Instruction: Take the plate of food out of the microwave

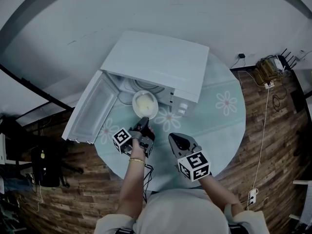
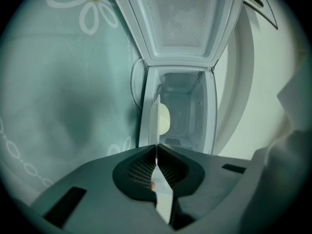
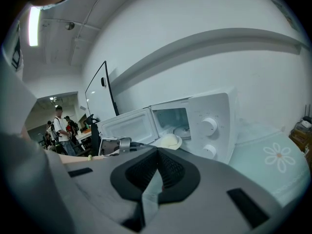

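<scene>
The brown wood-plank floor (image 1: pixel 273 145) and a plain white wall (image 1: pixel 146 9) frame a round bench (image 1: pixel 229 130) spread with a pale teal cloth (image 1: pixel 222 84) printed with white daisies. On it stands a boxy white microwave (image 1: pixel 156 62), its hinged white door (image 1: pixel 92 108) swung fully open to the left in the head view.

Your left tongs (image 1: pixel 144 123) are clamped on the near rim of a round white plate (image 1: pixel 145 104) carrying a pale, creamy mound of food (image 1: pixel 145 102). In the left gripper view the plate (image 2: pixel 157 118) runs edge-on straight between the pads, with the food (image 2: pixel 164 119) bulging to one side. The plate sits at the mouth of the microwave, just in front of the open cavity, carried clear of the cloth.

Your right tongs (image 1: pixel 176 140) hang beside the left, nearer to you, over the cloth. Their pads are pressed together with nothing between them.

In the right gripper view, people (image 3: pixel 61 128) stand far off in the room behind.
</scene>
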A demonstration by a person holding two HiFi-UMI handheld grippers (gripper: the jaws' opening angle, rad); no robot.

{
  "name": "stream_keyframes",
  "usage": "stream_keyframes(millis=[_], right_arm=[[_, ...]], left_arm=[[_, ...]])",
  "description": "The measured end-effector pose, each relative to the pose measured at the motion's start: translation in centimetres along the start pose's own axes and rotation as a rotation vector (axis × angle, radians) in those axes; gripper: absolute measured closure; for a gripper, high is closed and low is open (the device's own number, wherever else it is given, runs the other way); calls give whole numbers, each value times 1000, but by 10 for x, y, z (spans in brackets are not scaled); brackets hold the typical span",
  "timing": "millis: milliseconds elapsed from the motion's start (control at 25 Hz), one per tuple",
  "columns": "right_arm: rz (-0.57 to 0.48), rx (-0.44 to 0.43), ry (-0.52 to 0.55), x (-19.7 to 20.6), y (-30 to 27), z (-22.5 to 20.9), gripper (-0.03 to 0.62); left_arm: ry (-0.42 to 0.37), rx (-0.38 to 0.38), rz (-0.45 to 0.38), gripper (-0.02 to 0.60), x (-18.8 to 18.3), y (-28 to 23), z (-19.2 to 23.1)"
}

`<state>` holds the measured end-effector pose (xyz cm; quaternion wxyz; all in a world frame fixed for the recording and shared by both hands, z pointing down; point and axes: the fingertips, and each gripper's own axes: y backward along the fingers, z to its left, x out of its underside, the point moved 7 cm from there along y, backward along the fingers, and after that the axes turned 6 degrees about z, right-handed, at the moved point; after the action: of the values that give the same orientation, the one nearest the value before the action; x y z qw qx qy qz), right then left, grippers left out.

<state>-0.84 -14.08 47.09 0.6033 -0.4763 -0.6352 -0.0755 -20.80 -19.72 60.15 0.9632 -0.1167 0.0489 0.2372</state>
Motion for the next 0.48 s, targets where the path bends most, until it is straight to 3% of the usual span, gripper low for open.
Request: stream_keyframes(millis=[480], right_arm=[[-18,6,13,4,13,13,588]], left_arm=[[-9,-72,25,555,21,43,32]])
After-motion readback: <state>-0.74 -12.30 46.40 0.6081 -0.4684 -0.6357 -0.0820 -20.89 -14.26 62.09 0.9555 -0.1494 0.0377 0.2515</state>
